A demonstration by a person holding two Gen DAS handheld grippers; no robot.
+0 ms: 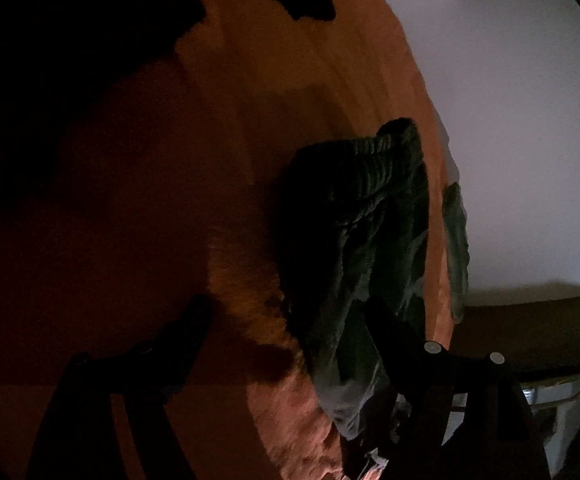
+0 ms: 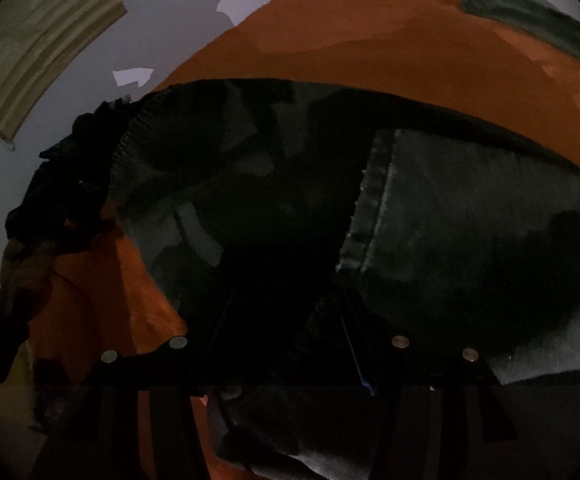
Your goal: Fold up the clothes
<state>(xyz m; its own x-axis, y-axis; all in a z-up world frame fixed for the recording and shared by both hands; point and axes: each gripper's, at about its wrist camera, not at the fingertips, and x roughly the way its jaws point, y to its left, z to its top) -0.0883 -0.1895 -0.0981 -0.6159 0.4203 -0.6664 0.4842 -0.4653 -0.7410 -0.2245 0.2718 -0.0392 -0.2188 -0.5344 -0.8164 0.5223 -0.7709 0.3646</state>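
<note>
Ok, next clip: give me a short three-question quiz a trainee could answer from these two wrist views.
1. True or false: the left tongs are clamped shut.
2. The cover under the dark garment is: A blue, B orange, C white.
3. In which wrist view does the dark garment fill most of the frame?
Key: 1 false, they stand open; 2 B; 3 right wrist.

An orange blanket point(image 1: 249, 128) fills most of the dim frame. A dark green garment point(image 1: 362, 216) with a ribbed band lies crumpled at centre right. The left gripper point(image 1: 290, 312) shows at the bottom, jaws apart; its right finger point(image 1: 394, 332) overlaps the garment's lower edge
</note>
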